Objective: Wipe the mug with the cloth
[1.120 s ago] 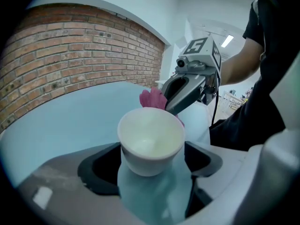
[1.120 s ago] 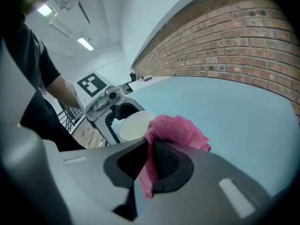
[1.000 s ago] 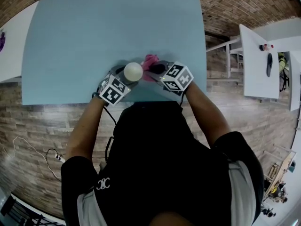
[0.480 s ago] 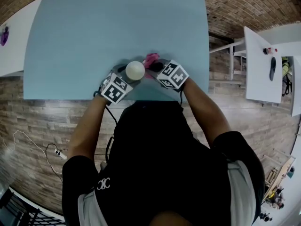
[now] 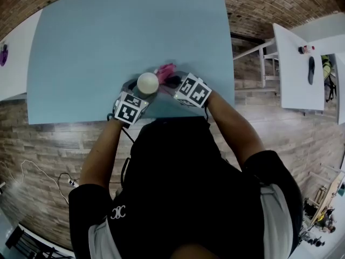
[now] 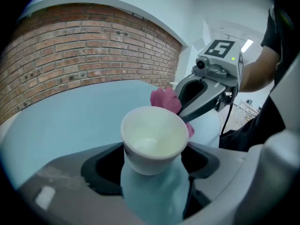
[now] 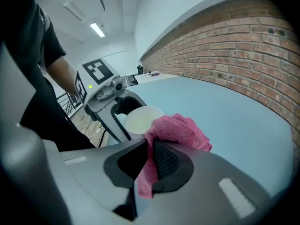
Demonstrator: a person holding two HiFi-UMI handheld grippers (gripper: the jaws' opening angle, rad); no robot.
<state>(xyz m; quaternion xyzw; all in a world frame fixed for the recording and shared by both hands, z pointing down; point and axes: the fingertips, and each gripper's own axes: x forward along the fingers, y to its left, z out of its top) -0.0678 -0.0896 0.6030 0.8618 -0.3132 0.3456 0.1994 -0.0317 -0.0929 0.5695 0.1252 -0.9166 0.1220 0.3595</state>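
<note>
From the head view I get the whole layout. The pale blue table (image 5: 108,47) is broad, smooth and matte, with a plank floor (image 5: 43,144) around it. My operator's black shirt (image 5: 183,188) fills the lower half of the picture. Only the gripper views show the brick wall (image 6: 93,46), rough red courses curving behind the table's far edge.

Both tools sit close together over the table's near edge. From above, the marker cubes hide the jaws, so I read the jaws from the gripper views.

The left gripper (image 5: 144,86) has its grey moulded jaws spread wide and clamped on the lower body of the mug (image 5: 147,82). It holds the mug clear of the tabletop. The right gripper (image 5: 173,80) has its jaws drawn nearly together. They pinch a fold of the cloth (image 5: 165,69) against a black dimpled pad, and a tail of fabric hangs below.

From overhead the mug is just a pale disc. The left gripper view shows it as a plain white, glossy, tapered cup with its empty mouth tilted towards the camera.

The cloth is pink, nubbly terry, bunched into a soft lump. It sits at the mug's far right side, and I cannot tell whether it is pressing on the mug or only just beside it.
</note>
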